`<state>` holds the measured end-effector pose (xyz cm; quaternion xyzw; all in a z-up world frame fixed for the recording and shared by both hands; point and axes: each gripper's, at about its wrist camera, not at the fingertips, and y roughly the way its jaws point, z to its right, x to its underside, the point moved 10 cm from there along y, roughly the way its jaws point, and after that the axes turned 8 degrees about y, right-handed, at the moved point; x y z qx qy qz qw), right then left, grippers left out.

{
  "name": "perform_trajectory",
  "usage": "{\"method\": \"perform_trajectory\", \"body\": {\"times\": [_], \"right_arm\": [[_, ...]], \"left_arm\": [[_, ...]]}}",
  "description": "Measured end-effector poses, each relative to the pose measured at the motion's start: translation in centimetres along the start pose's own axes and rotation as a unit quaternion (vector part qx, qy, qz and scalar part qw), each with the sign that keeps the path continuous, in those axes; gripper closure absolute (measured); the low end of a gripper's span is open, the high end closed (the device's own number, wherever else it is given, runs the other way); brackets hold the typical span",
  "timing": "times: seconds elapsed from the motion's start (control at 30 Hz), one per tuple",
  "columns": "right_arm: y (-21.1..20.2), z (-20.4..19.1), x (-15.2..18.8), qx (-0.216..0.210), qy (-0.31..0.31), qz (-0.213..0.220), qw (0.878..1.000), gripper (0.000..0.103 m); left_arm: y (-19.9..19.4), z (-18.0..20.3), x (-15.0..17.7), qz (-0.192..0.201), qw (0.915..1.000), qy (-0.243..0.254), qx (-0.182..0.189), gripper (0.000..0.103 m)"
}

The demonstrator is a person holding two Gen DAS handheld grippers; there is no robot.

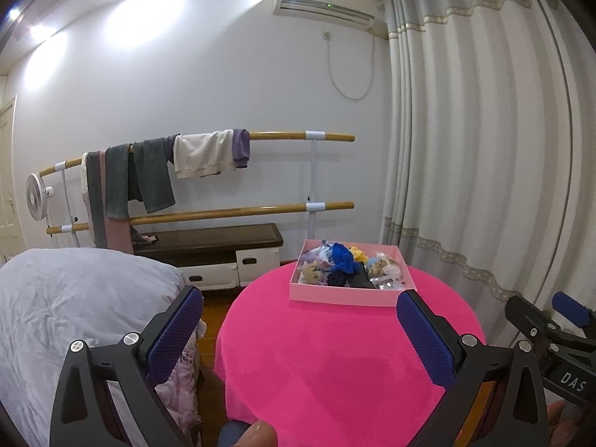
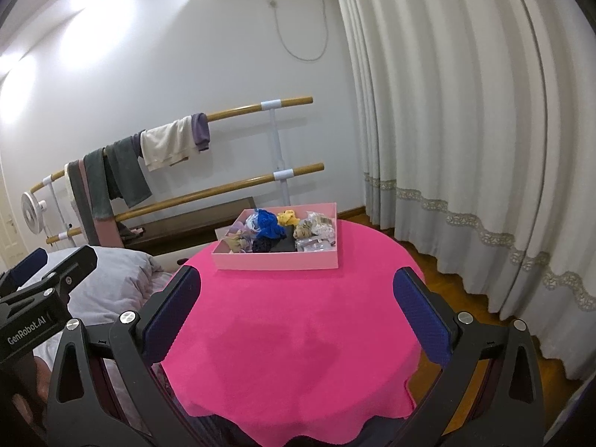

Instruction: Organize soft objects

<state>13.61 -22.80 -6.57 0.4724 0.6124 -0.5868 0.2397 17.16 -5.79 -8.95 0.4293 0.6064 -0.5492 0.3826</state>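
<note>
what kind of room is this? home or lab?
Most likely a home bedroom. A bed with grey bedding sits beside the round table under a pink cloth, clothes hang over a wooden double-bar rack, and floor-length curtains and a wall air conditioner are in view.

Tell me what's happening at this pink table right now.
A person holds two sets of tongs, the left tongs and right tongs, both open and empty above the pink tablecloth. Nothing is grasped. The pink box of mixed soft fabric items sits untouched at the far side.
</note>
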Motion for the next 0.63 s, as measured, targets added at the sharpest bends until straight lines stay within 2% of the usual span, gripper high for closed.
{"method": "perform_trajectory", "body": {"times": [0.63], "right_arm": [[-0.06, -0.04, -0.14, -0.002, -0.007, -0.001, 1.0, 0.0]], "left_arm": [[-0.81, 0.35, -0.4, 0.012, 0.9999, 0.003, 0.007, 0.0]]}}
